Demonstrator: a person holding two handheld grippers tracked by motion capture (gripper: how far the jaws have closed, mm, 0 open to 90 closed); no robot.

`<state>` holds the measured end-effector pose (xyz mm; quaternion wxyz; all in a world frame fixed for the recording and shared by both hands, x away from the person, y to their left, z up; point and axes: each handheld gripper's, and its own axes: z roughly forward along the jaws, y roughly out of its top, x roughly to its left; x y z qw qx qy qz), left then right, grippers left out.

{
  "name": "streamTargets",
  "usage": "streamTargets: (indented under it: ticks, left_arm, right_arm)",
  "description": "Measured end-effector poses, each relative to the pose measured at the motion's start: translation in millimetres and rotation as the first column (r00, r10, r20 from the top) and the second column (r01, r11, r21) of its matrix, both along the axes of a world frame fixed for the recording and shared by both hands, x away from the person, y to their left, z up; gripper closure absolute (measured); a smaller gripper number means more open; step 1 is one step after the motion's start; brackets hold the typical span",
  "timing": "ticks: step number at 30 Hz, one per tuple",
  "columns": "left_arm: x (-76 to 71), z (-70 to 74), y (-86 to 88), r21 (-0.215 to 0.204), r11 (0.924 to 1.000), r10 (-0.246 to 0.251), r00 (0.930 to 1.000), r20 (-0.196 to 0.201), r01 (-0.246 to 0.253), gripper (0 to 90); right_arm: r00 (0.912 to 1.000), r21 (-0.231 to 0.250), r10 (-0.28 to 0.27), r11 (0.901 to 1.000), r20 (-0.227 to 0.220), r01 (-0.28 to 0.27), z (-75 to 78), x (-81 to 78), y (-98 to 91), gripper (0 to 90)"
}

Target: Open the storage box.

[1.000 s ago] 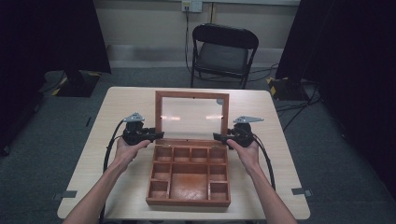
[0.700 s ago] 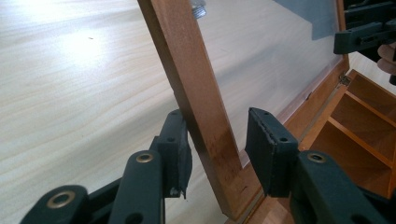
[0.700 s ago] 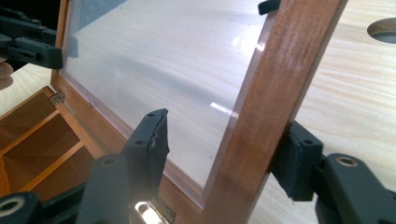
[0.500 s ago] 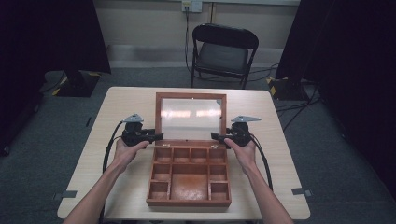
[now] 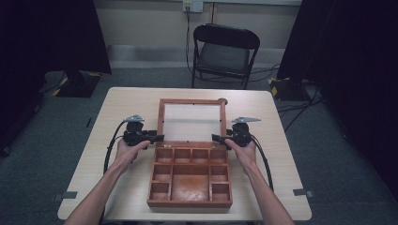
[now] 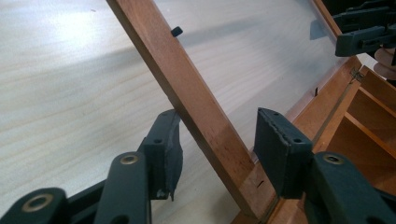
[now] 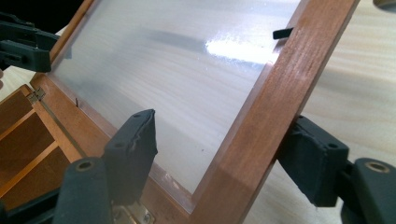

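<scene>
At the centre of the high view, the person is straddling the side rails of the wooden box's (image 5: 190,176) glass lid (image 5: 191,121) with the spread left gripper (image 5: 157,138) and right gripper (image 5: 217,138), likely needing a pinch next before swinging it.

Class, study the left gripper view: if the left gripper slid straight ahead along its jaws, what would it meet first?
Probably the wooden side rail of the box's glass-paned lid, which already stands between the left gripper's open jaws. Depth is unclear, but the rail looks nearer than the brown wooden compartment box.
</scene>
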<state>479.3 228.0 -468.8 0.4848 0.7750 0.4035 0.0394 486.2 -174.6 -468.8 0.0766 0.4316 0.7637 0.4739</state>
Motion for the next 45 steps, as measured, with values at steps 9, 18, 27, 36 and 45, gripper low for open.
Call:
streamTargets:
  ticks: [9,18,27,36,45]
  left_arm:
    - [2.4,-5.7,0.4,-0.014,0.9999,-0.003,0.9991,-0.042,0.002,45.6]
    - [2.9,-11.1,0.0,0.008,0.9999,0.015,0.9984,-0.054,-0.015,43.5]
    - [0.5,-9.3,1.9,0.013,0.9994,0.033,0.9982,-0.050,-0.033,37.6]
    - [-10.4,4.8,13.7,0.061,0.9956,0.073,0.9971,-0.023,-0.072,25.8]
    - [-27.6,4.6,36.2,0.129,0.9861,0.106,0.9944,-0.004,-0.104,23.6]
  right_arm:
    - [0.9994,0.015,-0.003,0.9999,-0.035,0.003,-5.8,2.3,-0.3,25.5]
    - [0.9912,0.051,-0.015,0.9985,-0.131,0.022,-19.3,6.7,-3.7,16.1]
    - [0.9923,0.006,-0.035,0.9993,-0.119,0.036,-15.4,6.3,-6.9,15.5]
    - [0.9967,-0.030,-0.047,0.9985,-0.066,0.045,5.6,-9.5,-19.9,15.2]
    - [0.9960,-0.053,-0.089,0.9946,0.001,0.089,17.7,-38.9,-46.4,14.4]
